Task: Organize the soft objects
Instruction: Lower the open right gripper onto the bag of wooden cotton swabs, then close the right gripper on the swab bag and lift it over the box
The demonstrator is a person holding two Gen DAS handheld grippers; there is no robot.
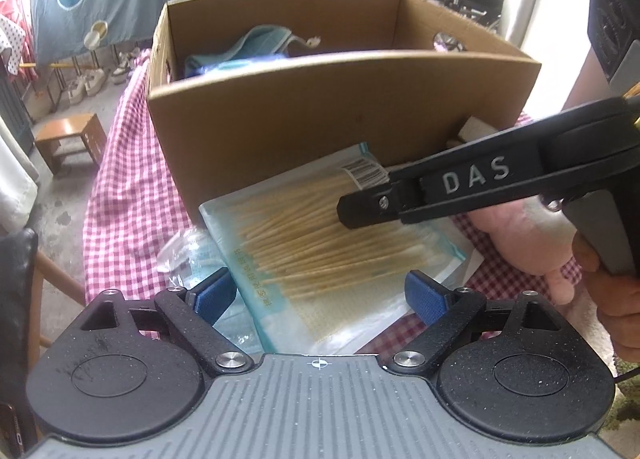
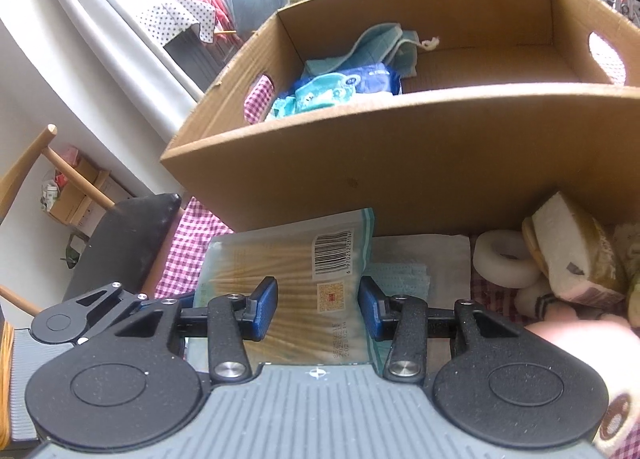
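A flat, glossy plastic bag of thin wooden cotton swabs [image 2: 288,283] was seen lying on the pink checked tablecloth [image 1: 132,195], against the front wall of a plain cardboard box [image 2: 400,163]. The left gripper [image 1: 320,295] was held wide apart over the bag's near end. The right gripper [image 2: 318,309] was half spread, its 2 ribbed blue pads [image 2: 266,307] closing on either side of the bag, not yet pressing it. Soft blue packets [image 2: 344,89] were piled inside the box.
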